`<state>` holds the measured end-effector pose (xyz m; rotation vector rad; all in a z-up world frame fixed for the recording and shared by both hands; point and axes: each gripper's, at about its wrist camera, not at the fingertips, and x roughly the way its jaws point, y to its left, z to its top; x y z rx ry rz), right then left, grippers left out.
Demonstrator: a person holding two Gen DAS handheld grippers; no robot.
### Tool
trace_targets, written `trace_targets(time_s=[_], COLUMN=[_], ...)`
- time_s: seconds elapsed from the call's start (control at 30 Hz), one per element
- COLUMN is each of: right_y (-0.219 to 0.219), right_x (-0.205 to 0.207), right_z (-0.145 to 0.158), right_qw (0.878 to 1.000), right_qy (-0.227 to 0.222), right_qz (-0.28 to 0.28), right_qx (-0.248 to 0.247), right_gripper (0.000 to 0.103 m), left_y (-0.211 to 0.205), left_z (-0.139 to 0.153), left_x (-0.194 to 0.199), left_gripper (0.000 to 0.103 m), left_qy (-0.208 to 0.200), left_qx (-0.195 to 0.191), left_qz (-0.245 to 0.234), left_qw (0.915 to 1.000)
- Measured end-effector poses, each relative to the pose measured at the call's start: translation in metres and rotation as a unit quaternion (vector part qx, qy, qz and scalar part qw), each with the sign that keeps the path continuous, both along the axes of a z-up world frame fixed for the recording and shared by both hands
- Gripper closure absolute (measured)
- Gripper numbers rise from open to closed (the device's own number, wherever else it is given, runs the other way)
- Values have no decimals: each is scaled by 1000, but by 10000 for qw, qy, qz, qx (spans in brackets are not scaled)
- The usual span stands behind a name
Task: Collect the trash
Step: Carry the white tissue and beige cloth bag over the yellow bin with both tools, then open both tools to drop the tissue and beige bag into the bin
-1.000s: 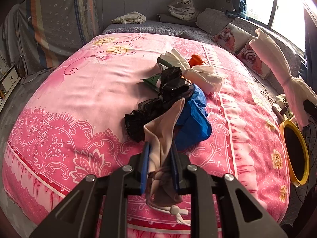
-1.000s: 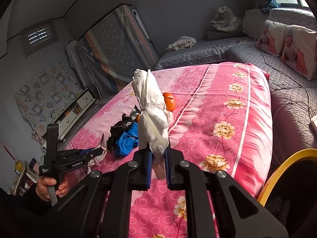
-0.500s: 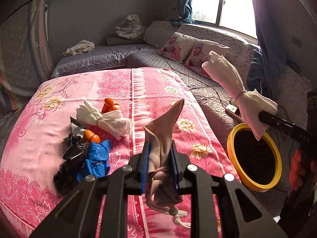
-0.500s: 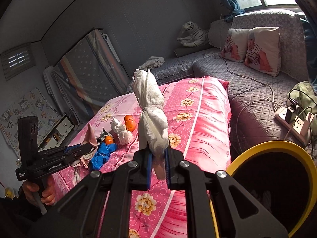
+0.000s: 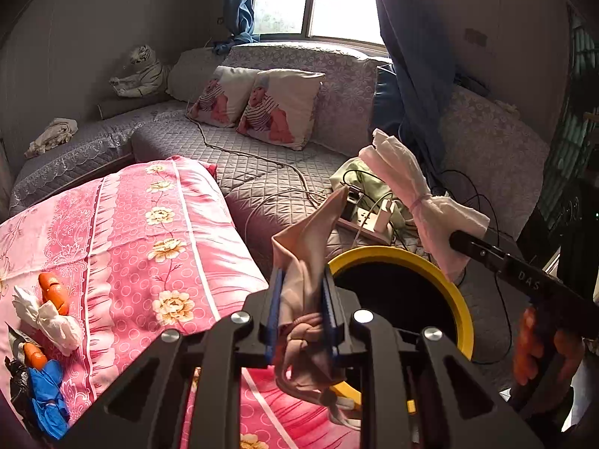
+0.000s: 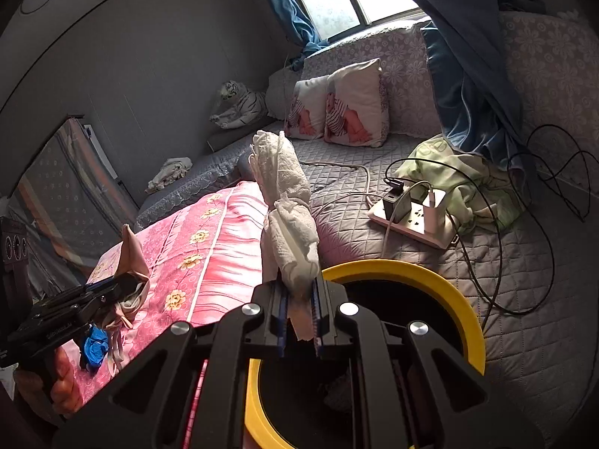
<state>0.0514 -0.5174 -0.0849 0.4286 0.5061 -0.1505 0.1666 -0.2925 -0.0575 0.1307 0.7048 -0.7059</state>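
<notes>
My left gripper (image 5: 301, 299) is shut on a beige crumpled cloth scrap (image 5: 305, 258), held just left of the yellow-rimmed bin (image 5: 455, 292). My right gripper (image 6: 298, 312) is shut on a tied white tissue bundle (image 6: 286, 205), directly over the yellow bin rim (image 6: 430, 277). In the left wrist view the right gripper (image 5: 458, 241) and its white bundle (image 5: 419, 202) hang over the bin's far right side. In the right wrist view the left gripper (image 6: 123, 284) shows at the left with its beige scrap (image 6: 131, 254). More trash lies on the pink bed: another white bundle (image 5: 48, 321), orange pieces (image 5: 54, 292) and a blue bag (image 5: 46, 400).
The pink bedspread (image 5: 142, 247) fills the left. A grey quilted couch (image 6: 374, 172) behind the bin holds a power strip (image 6: 415, 220) with trailing cables, a green cloth (image 6: 460, 179) and two printed pillows (image 5: 262, 108). Blue curtains (image 5: 411, 56) hang by the window.
Both grippers swung right, away from the trash pile on the bed, to the yellow bin. Each keeps its hold: beige scrap in the left, white bundle in the right.
</notes>
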Motion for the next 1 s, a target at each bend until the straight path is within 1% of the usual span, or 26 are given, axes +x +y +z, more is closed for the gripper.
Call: trace_targets(time_s=[0.07, 0.2, 0.27, 0.4, 0.67, 0.8, 0.9, 0.93, 0.97, 1.0], right_y=[-10, -24, -30, -36, -41, -41, -43, -43, -43, -44], right_x=[-5, -12, -12, -14, -15, -15, -14, -15, -15, -15], right_z=[-8, -22, -29, -43, -55, -55, -56, -56, -56, -55], right_qw=[9998, 9991, 9984, 9972, 9957, 9954, 9950, 9947, 9944, 9940], right_qy=[75, 225, 331, 485, 672, 684, 705, 721, 732, 743], right_qz=[-168, -338, -444, -525, -564, -590, -622, -642, -682, -731], right_qx=[38, 134, 108, 219, 293, 327, 345, 342, 335, 328], right_gripper=[93, 93, 93, 93, 92, 92, 91, 90, 86, 77], left_y=[-17, -45, -55, -69, -79, -80, -78, -77, -75, -73], left_z=[-6, -19, -26, -37, -49, -49, -50, -50, -50, -50], left_x=[1, 1, -1, -1, 2, 2, 3, 3, 3, 5], left_gripper=[84, 84, 84, 84, 84, 83, 80, 77, 74, 72], left_qy=[114, 201, 264, 343, 538, 537, 494, 492, 499, 527], left_qx=[-12, 36, 53, 132, 195, 196, 198, 188, 174, 146], left_qz=[-133, -324, -392, -471, -480, -477, -398, -362, -336, -312], left_qw=[9998, 9993, 9989, 9982, 9972, 9972, 9978, 9980, 9980, 9980])
